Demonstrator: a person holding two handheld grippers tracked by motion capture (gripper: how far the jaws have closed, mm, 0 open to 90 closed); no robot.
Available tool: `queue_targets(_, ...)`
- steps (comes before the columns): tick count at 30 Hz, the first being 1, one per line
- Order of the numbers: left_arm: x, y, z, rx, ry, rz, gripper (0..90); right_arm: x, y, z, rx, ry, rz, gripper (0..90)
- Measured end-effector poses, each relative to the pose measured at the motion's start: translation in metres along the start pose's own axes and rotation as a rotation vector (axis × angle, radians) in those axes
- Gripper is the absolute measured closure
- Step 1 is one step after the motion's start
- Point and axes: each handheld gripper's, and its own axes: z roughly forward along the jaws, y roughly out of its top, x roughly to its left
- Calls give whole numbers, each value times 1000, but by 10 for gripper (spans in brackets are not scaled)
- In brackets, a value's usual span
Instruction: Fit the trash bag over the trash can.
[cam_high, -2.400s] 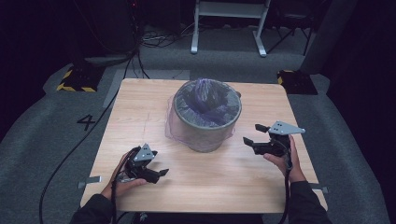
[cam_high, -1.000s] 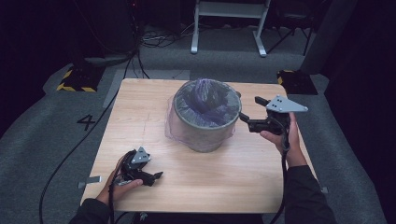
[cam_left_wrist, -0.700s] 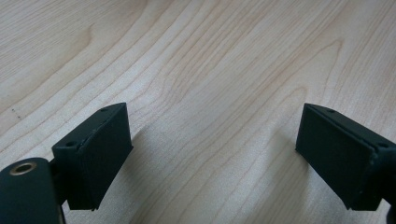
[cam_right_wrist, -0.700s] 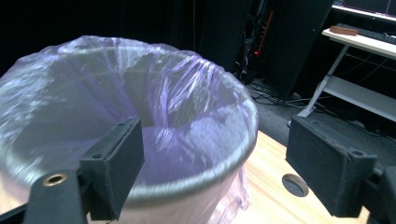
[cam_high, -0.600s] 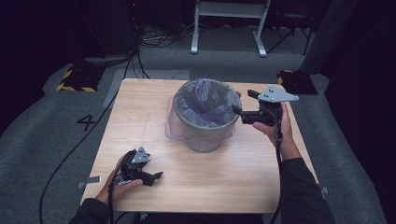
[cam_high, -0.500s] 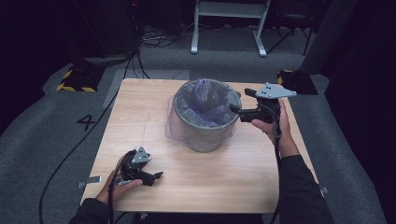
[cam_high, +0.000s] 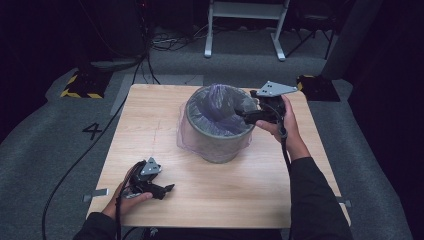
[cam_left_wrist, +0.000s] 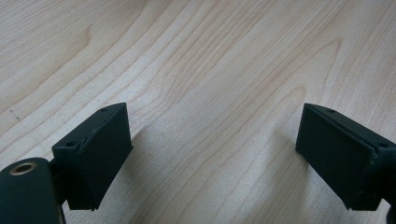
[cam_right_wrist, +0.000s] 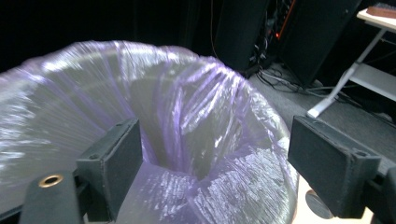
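A grey bin (cam_high: 216, 142) lined with a thin purple plastic bag (cam_high: 222, 107) stands in the middle of the wooden table (cam_high: 150, 125). My right gripper (cam_high: 241, 116) is held open at the bin's right rim, its jaws reaching over the bag's edge. In the right gripper view the purple bag (cam_right_wrist: 187, 140) lies between and beyond the spread jaws, with no grip on it. My left gripper (cam_high: 167, 189) rests low on the table near the front left, open, with bare wood (cam_left_wrist: 210, 116) between its jaws.
The bag's loose skirt (cam_high: 184, 135) hangs down the bin's left side. Behind the table are a white metal stand (cam_high: 245, 25), cables on the grey floor, and a yellow-black striped block (cam_high: 80, 85). A floor mark "4" (cam_high: 93, 131) lies to the left.
My right gripper has moved from the table's right side up and leftward to the bin's rim, over the bag. The left gripper has slid slightly back toward the front edge and stayed there.
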Motion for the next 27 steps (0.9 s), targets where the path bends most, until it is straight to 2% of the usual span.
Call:
queue_targets(7,0,0,0,0,-2,3,100,1,1,13,31,14,-9,181)
queue_targets(17,0,0,0,0,-4,5,100,5,6,31,79,51,1,180)
queue_targets(23,0,0,0,0,-4,5,100,5,8,41,105,44,21,202)
queue_targets(27,0,0,0,0,-5,6,100,6,7,43,130,35,9,201)
